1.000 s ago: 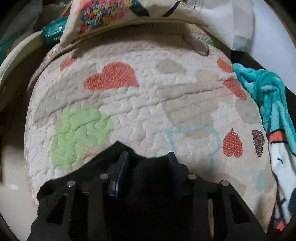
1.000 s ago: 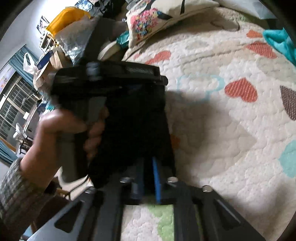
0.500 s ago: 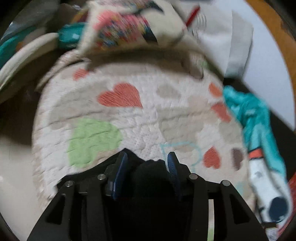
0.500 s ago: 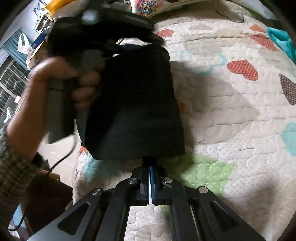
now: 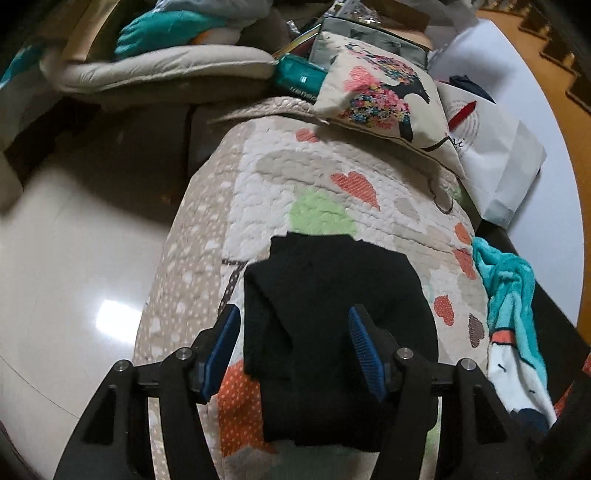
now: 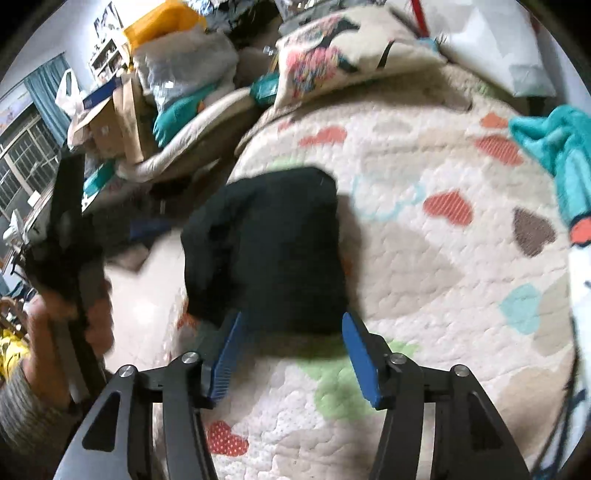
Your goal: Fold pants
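- Lying folded on the quilt [image 5: 369, 173] near its L edge: the black pants [image 5: 332, 317], a compact dark bundle w/ layered edges; one fold line runs diagonally across the top in the left wrist view; lower end of the bundle sits over an orange polka-dot heart patch
- L gripper [image 5: 293, 345] spread wide; blue pads either side of the pants, not pinching; cloth passes between the fingers, whether a pad touches it can't be told
- R gripper [image 6: 293, 347] also spread wide; blue pads flank the near edge of the pants [image 6: 269, 247]; nothing clamped; bundle lies just ahead of the tips
- In the right wrist view: the person's L hand [image 6: 66, 325] at far left, blurred, wrapped round the dark handle of the other tool; grey sleeve cuff below it
- Quilt: cream, stitched, w/ red, green, brown and teal heart shapes; green patch [image 5: 321, 214] just beyond the far edge of the pants
- Printed cushion [image 5: 384, 96] w/ pink and multicolour floral design at the far end of the quilt; white bag [image 5: 495, 155] beside it on the R
- Teal fleece blanket [image 5: 506, 280] bunched along the R edge of the quilt, well apart from the pants
- Glossy pale floor [image 5: 74, 280] to the L; beige padded bedding [image 5: 162, 70] piled beyond it
- Right wrist view background: cardboard box [image 6: 107, 118], yellow bin [image 6: 162, 22], window w/ blue curtain [image 6: 48, 92]; much of this view motion-blurred
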Available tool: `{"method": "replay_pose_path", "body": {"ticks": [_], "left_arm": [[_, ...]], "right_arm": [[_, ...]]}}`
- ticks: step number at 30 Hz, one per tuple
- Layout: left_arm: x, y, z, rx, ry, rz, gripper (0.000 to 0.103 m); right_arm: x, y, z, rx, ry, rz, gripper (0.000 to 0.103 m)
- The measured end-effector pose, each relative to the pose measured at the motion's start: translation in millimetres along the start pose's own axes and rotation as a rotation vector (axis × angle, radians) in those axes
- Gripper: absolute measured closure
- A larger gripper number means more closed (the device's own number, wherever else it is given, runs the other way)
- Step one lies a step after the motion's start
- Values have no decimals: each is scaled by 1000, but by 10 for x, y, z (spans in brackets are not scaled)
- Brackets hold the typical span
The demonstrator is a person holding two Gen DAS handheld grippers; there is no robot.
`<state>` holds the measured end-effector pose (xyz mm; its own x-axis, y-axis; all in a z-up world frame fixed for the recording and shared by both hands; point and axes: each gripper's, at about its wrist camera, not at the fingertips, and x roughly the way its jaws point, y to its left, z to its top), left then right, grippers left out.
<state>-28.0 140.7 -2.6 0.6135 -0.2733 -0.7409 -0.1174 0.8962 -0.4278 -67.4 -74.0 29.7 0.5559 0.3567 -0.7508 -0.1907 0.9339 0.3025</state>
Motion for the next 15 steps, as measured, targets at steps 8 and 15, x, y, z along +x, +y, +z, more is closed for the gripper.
{"method": "replay_pose_path", "body": {"ticks": [8,15], "left_arm": [[-75,-75,-3,-6,-25,-59,43],[-121,-405,-74,182,-82,152,43]], "right_arm": [[175,32,588,-66,13,-56,36],[503,-90,783,-48,0,-78,35]]}}
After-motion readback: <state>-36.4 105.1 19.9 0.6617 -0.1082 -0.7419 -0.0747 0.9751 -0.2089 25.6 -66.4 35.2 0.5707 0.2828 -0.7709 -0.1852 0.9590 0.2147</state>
